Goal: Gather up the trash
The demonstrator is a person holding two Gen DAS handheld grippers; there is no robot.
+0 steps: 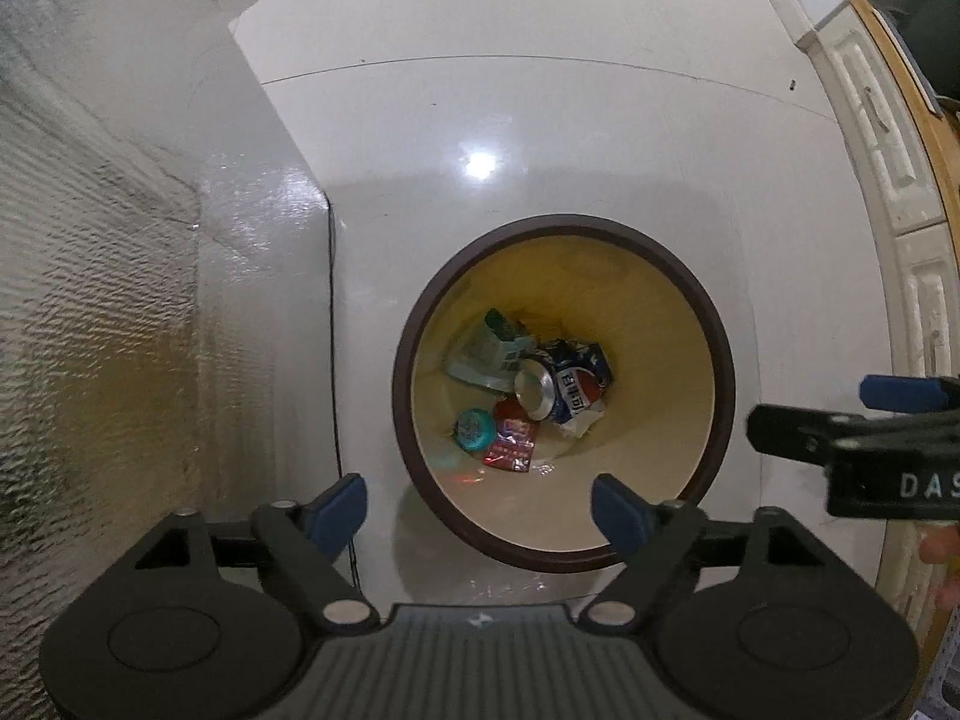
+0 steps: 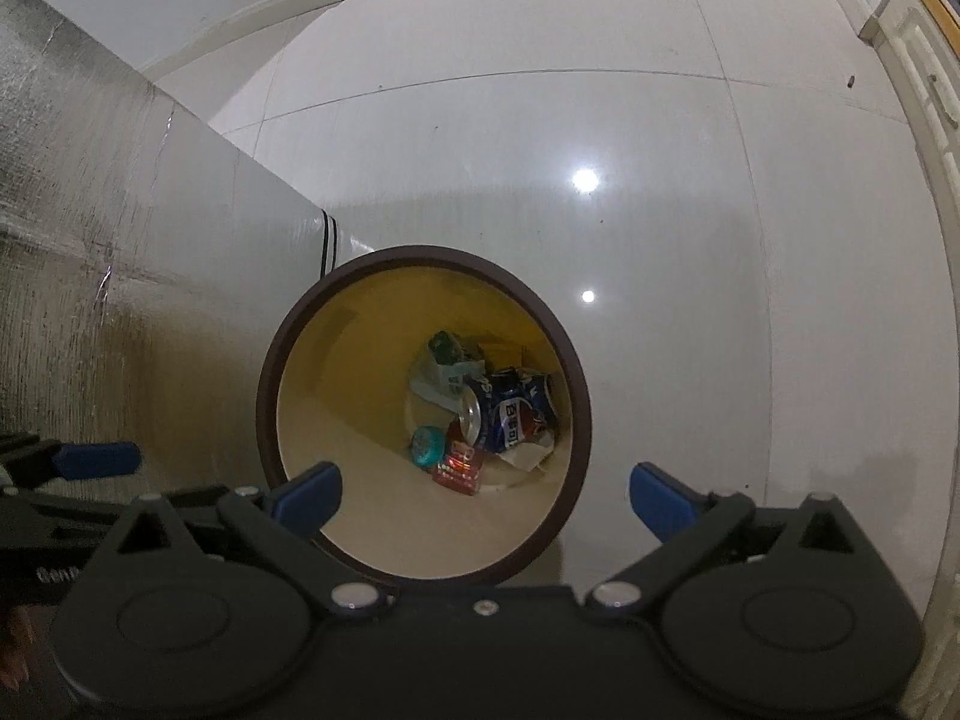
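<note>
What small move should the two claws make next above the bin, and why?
Probably lift both away from the bin to look for more trash. The left claw and right claw hang open and empty over it, and the can, red wrapper and teal lid already lie at the bottom.

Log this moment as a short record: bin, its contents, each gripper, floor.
bin: round trash bin, dark rim, cream inside, upright on floor
contents: crushed blue soda can, red wrapper, teal round lid, green-and-white packet, all at the bottom
left gripper: open, nothing between its fingers, above bin
right gripper: open, nothing held, above bin
floor: glossy white tiles
</note>
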